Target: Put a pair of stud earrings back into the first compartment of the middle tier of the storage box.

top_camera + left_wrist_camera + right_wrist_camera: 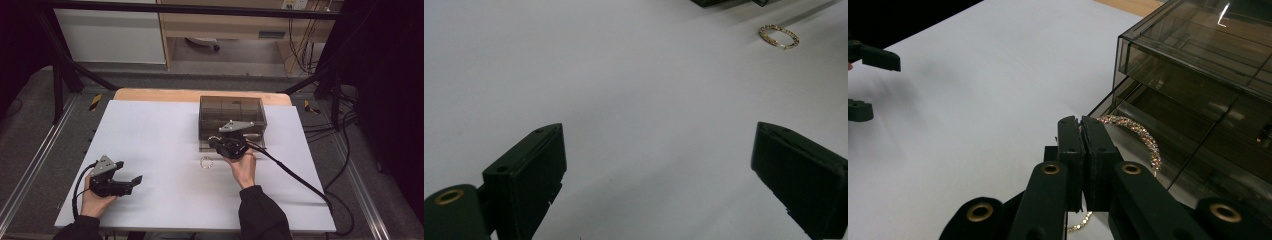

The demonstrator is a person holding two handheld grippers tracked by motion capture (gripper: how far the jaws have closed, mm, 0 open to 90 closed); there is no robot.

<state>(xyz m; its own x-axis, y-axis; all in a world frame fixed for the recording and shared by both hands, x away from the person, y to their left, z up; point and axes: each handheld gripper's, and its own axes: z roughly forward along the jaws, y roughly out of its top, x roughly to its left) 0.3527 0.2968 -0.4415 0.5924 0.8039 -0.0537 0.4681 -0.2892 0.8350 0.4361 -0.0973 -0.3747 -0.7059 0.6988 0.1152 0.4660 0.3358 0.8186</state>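
Observation:
My right gripper (pixel 1080 122) is shut on a glittering gold bracelet (pixel 1140 135), which curves out from the jaw tips toward the right. It hangs just in front of a smoky clear drawer box (pixel 1198 60), whose lowest drawer looks pulled out. In the high view that right gripper (pixel 216 143) sits at the front of the box (pixel 232 112). A second bracelet (pixel 206 163) lies flat on the white mat, just left of the right hand. My left gripper (pixel 129 172) rests near the front left of the mat. Its jaws (pixel 659 132) stand wide apart with nothing between them, and the lying bracelet (pixel 779 36) is far ahead.
The white mat (pixel 150 140) covers a wooden table (pixel 150 95). A black frame and cables (pixel 345 125) run beside it on the right. The right gripper's cable (pixel 295 175) trails across the mat toward the front right.

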